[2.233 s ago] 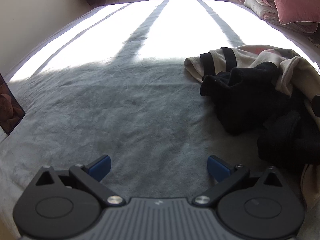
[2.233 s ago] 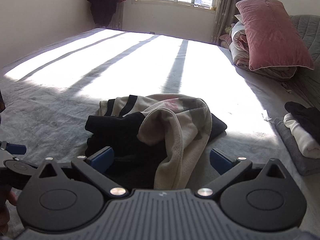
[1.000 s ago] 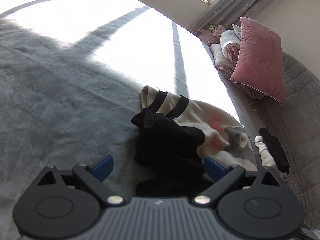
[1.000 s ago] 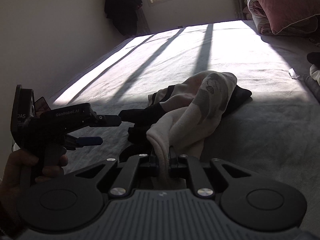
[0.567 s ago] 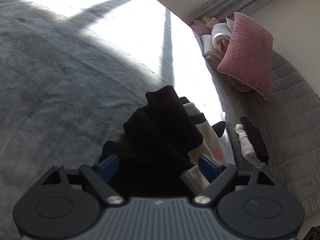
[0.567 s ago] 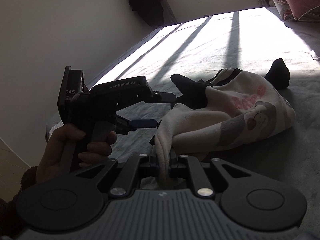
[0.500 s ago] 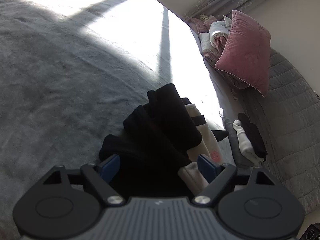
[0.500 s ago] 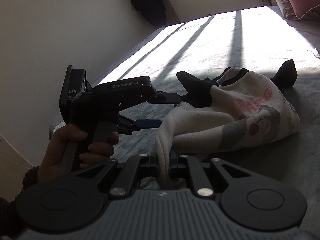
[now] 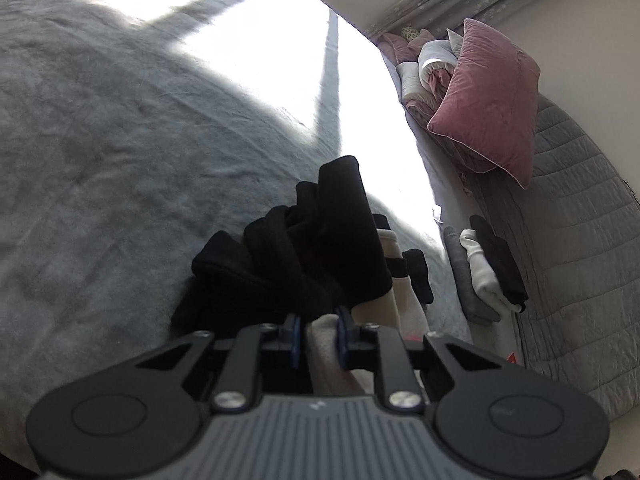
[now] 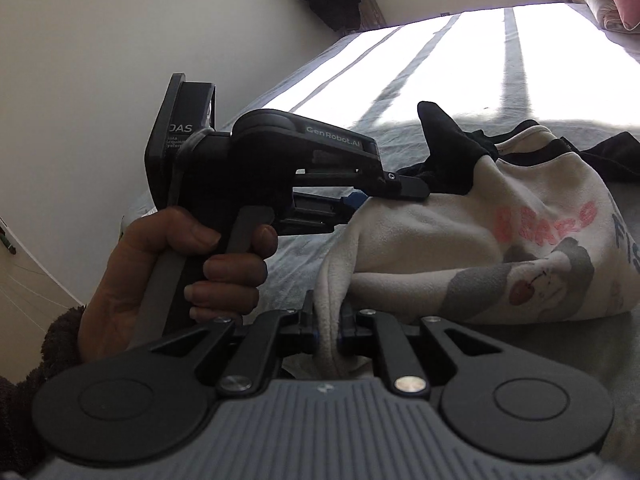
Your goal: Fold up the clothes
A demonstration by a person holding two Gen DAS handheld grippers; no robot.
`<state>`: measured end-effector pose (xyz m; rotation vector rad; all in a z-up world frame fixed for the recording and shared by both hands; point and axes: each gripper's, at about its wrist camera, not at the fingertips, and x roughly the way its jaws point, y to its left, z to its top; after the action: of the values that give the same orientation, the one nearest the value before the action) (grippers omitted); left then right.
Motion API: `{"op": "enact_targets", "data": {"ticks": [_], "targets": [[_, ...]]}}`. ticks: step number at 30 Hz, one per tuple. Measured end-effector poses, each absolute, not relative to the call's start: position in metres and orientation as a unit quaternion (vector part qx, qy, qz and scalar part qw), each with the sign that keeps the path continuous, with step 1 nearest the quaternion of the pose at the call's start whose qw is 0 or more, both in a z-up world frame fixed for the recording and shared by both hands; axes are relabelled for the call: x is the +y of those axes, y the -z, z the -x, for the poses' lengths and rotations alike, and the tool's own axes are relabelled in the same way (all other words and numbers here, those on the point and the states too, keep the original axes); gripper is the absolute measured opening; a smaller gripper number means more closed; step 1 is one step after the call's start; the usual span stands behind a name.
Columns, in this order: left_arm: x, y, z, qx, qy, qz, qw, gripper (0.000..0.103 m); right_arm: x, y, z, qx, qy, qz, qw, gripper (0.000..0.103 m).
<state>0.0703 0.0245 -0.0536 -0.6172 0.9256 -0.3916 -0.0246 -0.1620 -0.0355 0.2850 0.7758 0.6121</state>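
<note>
Sweatshirt (image 10: 460, 240), cream with a printed front, lies crumpled on the grey bed (image 9: 100, 160), tangled with black clothes (image 9: 304, 248). My right gripper (image 10: 326, 330) is clamped on its cream edge; my left gripper (image 9: 318, 338), jaws wide half a second ago, is now pinched on cream cloth too. Step in hand, I judge: taking hold to lift. Next: raise both, shake the black pieces free, spread flat.

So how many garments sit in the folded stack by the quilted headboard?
3 visible: a grey one nearest the bed's middle, a white one in between, a black one nearest the headboard. More may be hidden.
</note>
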Motion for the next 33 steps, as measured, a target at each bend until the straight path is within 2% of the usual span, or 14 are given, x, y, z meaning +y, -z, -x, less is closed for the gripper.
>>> {"op": "enact_targets", "data": {"ticks": [5,6,7,9,15,26,29,31,32,33], "targets": [[0.040,0.034,-0.059,0.402,0.175,0.273,0.856,0.014,-0.161,0.029,0.027,0.350,-0.273,-0.093,0.891,0.018],[0.045,0.030,-0.057,0.394,0.173,0.271,0.861,0.014,-0.162,0.028,0.027,0.348,-0.270,-0.085,0.894,0.023],[0.049,0.025,-0.054,0.385,0.170,0.268,0.867,0.014,-0.165,0.026,0.027,0.341,-0.268,-0.086,0.897,0.039],[0.058,0.016,-0.048,0.370,0.165,0.252,0.879,0.013,-0.171,0.024,0.027,0.329,-0.263,-0.087,0.903,0.064],[0.089,0.002,-0.027,0.349,0.153,0.210,0.900,0.013,-0.190,0.026,0.011,0.318,-0.241,-0.091,0.912,0.065],[0.130,0.046,-0.007,0.418,0.134,0.162,0.884,0.014,-0.218,0.046,-0.026,0.347,-0.188,-0.134,0.909,0.065],[0.128,0.051,-0.010,0.429,0.142,0.138,0.881,0.022,-0.222,0.041,-0.025,0.346,-0.178,-0.140,0.910,0.065],[0.130,0.044,-0.011,0.415,0.145,0.129,0.889,0.037,-0.224,0.037,-0.025,0.346,-0.172,-0.144,0.911,0.065],[0.132,0.040,-0.013,0.408,0.146,0.125,0.893,0.052,-0.226,0.036,-0.024,0.346,-0.169,-0.145,0.911,0.065],[0.132,0.035,-0.015,0.398,0.145,0.119,0.898,0.062,-0.227,0.034,-0.024,0.346,-0.166,-0.147,0.912,0.065]]}}
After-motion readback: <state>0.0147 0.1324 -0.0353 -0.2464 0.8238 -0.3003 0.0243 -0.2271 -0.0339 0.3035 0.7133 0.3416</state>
